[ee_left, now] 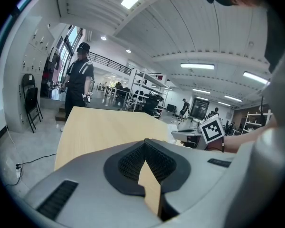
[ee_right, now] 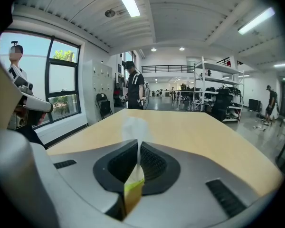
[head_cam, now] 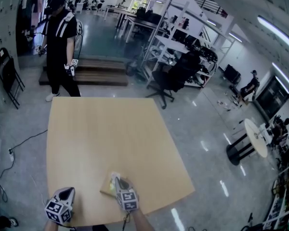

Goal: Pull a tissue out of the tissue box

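Note:
The tissue box (head_cam: 107,186) is a flat yellowish carton near the front edge of the wooden table (head_cam: 106,134); its yellow-green edge (ee_right: 132,190) shows low between the right jaws. My right gripper (head_cam: 119,181) sits right over it, shut on a thin white tissue (ee_right: 135,126) that stands up blurred beyond the fingertips of the right gripper (ee_right: 137,144). My left gripper (head_cam: 66,192) hovers to the left of the box, apart from it. In the left gripper view its jaws (ee_left: 145,142) meet at the tips with nothing held; the right gripper's marker cube (ee_left: 213,130) shows at the right.
A person in black (head_cam: 60,42) stands past the table's far left corner, holding marker cubes. A black office chair (head_cam: 171,78) and shelving (head_cam: 183,37) stand behind the far right corner. A folded chair (head_cam: 7,73) leans at the left wall.

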Tool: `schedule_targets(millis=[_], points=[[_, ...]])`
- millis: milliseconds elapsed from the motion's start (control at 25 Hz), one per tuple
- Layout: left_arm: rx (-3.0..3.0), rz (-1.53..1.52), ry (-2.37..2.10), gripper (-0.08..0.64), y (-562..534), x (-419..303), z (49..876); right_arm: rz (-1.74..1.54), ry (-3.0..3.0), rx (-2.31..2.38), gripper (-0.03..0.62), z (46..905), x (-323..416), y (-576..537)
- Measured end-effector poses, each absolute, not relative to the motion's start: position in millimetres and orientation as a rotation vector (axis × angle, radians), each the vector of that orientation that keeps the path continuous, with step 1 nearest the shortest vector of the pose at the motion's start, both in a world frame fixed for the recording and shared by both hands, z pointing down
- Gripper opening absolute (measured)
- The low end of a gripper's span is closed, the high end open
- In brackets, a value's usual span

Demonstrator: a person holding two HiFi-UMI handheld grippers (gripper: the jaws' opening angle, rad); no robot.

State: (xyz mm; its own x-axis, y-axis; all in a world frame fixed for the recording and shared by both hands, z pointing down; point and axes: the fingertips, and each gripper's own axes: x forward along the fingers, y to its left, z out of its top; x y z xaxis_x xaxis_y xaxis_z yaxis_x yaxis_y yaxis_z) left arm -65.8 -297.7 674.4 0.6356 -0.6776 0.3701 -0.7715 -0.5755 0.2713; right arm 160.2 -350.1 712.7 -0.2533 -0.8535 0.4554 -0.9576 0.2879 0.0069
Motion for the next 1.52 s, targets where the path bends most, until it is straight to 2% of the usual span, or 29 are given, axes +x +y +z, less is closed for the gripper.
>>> schedule_targets(millis=[1160, 1520], points=[[2.504, 0.266, -1.184, 0.008, -278.2, -70.2, 651.0, 0.091, -2.301, 1.776, 0.011, 589.9, 166.8, -362.3], [2.531, 0.239, -1.198, 0.008, -269.9, -74.7, 643.6, 0.068, -2.334, 1.769, 0.011, 576.6, 155.1, -342.4]])
